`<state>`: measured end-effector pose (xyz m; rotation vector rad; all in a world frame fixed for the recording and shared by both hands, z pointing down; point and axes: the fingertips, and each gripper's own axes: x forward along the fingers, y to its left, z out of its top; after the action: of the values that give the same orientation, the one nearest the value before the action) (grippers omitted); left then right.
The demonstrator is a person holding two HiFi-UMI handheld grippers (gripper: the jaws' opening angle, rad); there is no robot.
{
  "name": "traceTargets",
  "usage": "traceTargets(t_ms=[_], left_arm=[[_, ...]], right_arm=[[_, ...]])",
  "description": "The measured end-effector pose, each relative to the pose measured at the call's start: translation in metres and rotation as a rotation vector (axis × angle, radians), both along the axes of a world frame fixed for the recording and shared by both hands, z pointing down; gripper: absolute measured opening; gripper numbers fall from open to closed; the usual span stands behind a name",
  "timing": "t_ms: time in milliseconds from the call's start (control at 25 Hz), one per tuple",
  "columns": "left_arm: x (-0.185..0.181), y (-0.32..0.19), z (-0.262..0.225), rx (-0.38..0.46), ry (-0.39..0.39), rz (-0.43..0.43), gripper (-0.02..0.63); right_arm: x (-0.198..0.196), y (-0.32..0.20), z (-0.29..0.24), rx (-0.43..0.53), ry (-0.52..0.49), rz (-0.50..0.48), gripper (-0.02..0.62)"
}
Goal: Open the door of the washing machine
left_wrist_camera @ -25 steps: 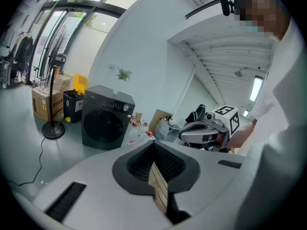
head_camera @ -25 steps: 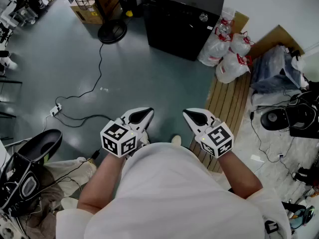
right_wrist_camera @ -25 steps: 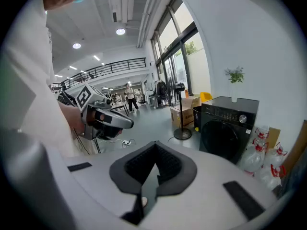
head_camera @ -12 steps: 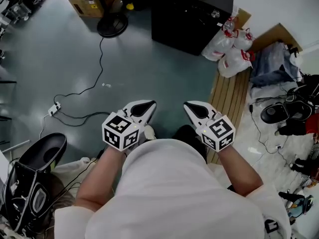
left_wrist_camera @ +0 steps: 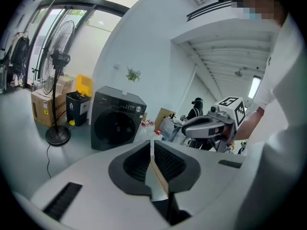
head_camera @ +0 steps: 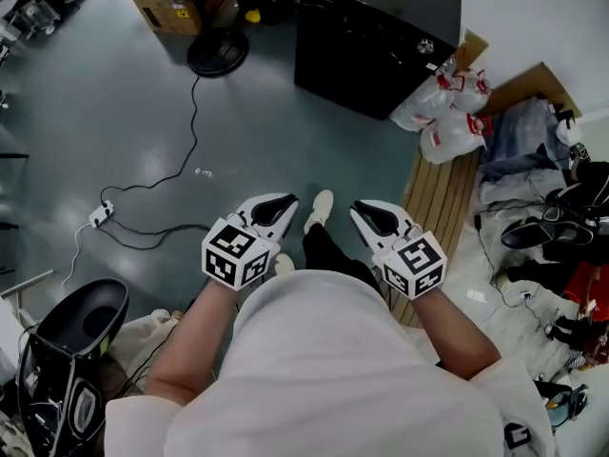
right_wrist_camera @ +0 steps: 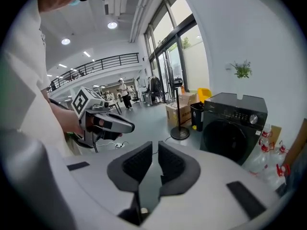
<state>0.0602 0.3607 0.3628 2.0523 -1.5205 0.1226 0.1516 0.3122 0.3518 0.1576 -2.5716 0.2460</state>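
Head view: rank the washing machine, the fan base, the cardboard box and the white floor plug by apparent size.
Largest: washing machine.
Middle: fan base and cardboard box look alike, and the picture's edge cuts off the box, so they are unranked.
Smallest: floor plug.

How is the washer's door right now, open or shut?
Shut. The round door lies flush in the washer's front, with no gap showing around it.

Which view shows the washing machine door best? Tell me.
Left gripper view: the washing machine faces it, round door plainly shut. Right gripper view shows the door slanted. Head view looks down on the top; door barely visible.
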Motion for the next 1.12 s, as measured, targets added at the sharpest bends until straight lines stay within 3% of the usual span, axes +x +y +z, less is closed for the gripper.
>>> traceTargets(t_ms=[120, 520, 800, 1120], left_arm=[[-0.025, -0.028, 0.003, -0.014, -0.025, -0.020, 0.018], [-0.094, -0.156, 0.008, -0.078, -0.092, -0.066, 0.018], [-0.123, -0.242, 0.012, -0.063, -0.123, -0.013, 0.018], [-0.198, -0.335, 0.066, -0.069, -0.150, 0.114, 0.023]], right_arm=[[-0.025, -0.033, 0.001, -0.009, -0.023, -0.024, 0.008], [-0.094, -0.171, -0.004, -0.019, -0.068, -0.097, 0.008], [-0.114, -0.239, 0.009, -0.033, -0.061, -0.037, 0.008], [-0.159, -0.306, 0.026, -0.040, -0.015, 0.122, 0.008]])
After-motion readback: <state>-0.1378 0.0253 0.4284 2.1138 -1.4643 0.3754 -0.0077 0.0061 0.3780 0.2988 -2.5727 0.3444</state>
